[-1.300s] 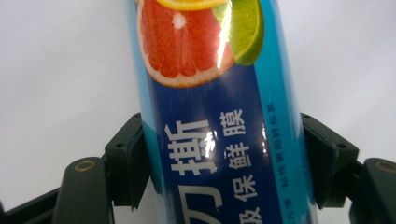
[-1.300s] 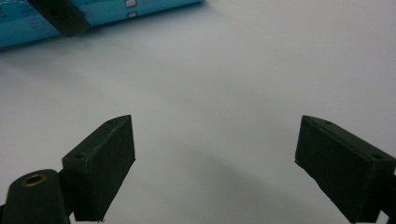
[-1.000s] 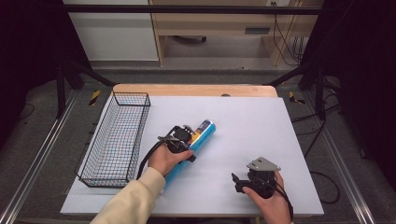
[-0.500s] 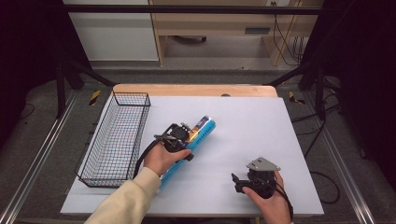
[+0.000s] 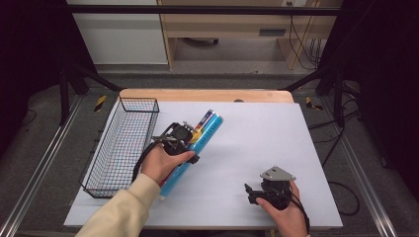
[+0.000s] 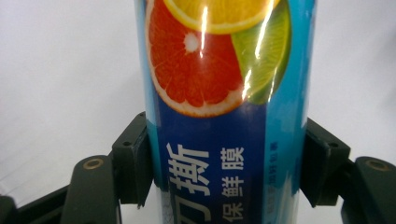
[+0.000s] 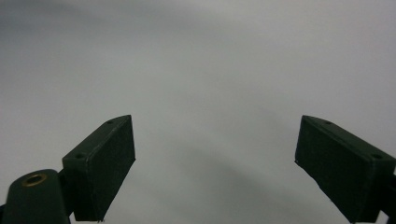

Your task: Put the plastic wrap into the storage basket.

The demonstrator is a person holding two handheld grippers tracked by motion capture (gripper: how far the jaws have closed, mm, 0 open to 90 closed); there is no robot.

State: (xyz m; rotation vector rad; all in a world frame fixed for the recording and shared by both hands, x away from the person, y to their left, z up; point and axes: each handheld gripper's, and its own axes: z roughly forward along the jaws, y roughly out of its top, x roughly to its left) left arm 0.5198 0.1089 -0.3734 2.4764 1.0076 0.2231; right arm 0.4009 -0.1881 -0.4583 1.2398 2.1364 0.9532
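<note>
White sheeting covered the table [image 5: 257, 148] I was working over, with a strip of bare wood along its far edge and dark floor around it. On the table's left side sat a wire basket [image 5: 121, 143], long and narrow, running from near to far.

My left gripper [image 5: 185, 137] was just right of the basket, the hand wrapped round its body. Between its jaws I had the tube [image 5: 200, 140], a long blue roll that lay slanting across the sheet, its far end pointing up and to the right, its near end reaching back under the hand toward the table's front. In the left gripper view the tube [image 6: 224, 107] stood straight up between the two black jaws, each jaw pressed flat against a side of it. Its label showed a cut orange-red citrus, a slice of lime and a slice of yellow fruit above white characters on dark blue. I could not tell whether the tube was resting on the sheet or raised a little off it.

My right gripper [image 5: 252, 190] was near the front edge at the right, well apart from the tube, its grey plate on top. In its own view the jaws stood wide with bare white sheet between them.
</note>
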